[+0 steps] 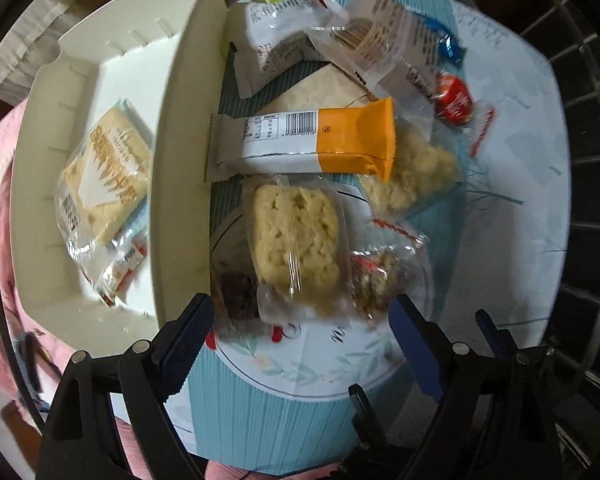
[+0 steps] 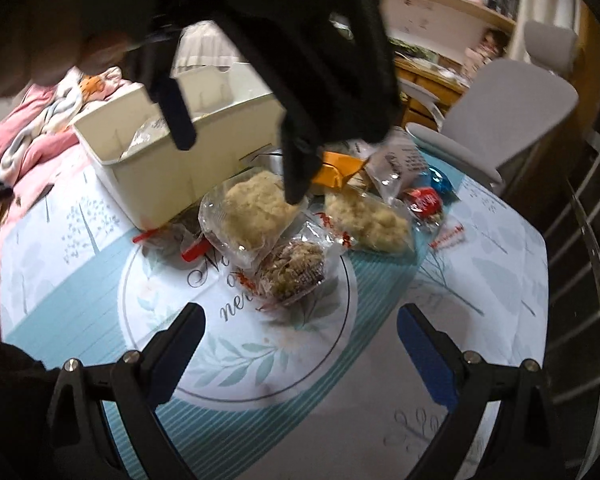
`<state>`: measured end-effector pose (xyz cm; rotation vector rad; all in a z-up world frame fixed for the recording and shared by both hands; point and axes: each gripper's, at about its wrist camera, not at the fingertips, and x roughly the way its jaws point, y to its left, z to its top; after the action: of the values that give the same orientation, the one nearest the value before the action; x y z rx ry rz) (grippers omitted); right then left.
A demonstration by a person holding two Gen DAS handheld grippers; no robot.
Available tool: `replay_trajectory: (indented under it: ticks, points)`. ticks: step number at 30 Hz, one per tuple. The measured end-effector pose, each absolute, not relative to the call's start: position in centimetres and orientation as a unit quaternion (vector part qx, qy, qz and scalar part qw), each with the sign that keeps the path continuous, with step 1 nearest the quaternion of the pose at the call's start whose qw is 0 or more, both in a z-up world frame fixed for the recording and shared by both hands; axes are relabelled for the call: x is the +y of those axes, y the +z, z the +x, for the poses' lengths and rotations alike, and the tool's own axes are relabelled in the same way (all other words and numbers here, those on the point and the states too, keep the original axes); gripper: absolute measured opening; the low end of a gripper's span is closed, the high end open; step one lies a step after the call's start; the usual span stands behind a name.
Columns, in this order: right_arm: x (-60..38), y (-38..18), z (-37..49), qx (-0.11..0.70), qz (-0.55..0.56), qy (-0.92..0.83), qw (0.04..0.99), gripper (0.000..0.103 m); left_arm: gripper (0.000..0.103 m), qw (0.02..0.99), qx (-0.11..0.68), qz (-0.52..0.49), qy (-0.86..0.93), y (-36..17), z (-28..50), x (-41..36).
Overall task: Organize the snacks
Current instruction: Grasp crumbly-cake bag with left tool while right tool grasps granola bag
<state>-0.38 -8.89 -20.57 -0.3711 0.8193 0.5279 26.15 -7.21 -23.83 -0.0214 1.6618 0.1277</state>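
Note:
A cream plastic bin stands on the table and holds a wrapped biscuit pack and a small packet below it. Right of the bin lies a pile of wrapped snacks: an orange-and-white bar, a pale crumbly cake in clear wrap, a brown one and a red round candy. My left gripper is open, hovering just above the pale cake. It shows from outside in the right wrist view, over the same cake. My right gripper is open and empty, nearer the table's front.
The table has a teal and white printed cloth. A grey office chair stands behind the table, with shelves further back. A pink bedspread lies at the left. A dark metal rail runs along the right.

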Motion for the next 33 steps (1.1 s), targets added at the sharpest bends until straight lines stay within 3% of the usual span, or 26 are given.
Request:
replay_trajectory:
  ticks: [22, 28, 33]
  points:
    - [-6.7, -25.1, 3.6, 0.424, -0.139, 0.263, 0.856, 0.077, 0.086, 0.632, 0.766, 0.06, 0.099, -29.8, 31.5, -7.5]
    - [-6.7, -25.0, 4.0, 0.424, -0.139, 0.261, 0.856, 0.075, 0.076, 0.637, 0.76, 0.093, 0.089, -30.5, 31.9, -8.7]
    - [-6.9, -25.0, 4.0, 0.42, -0.137, 0.261, 0.858, 0.063, 0.06, 0.637, 0.758, 0.108, 0.09, -31.0, 31.8, -9.8]
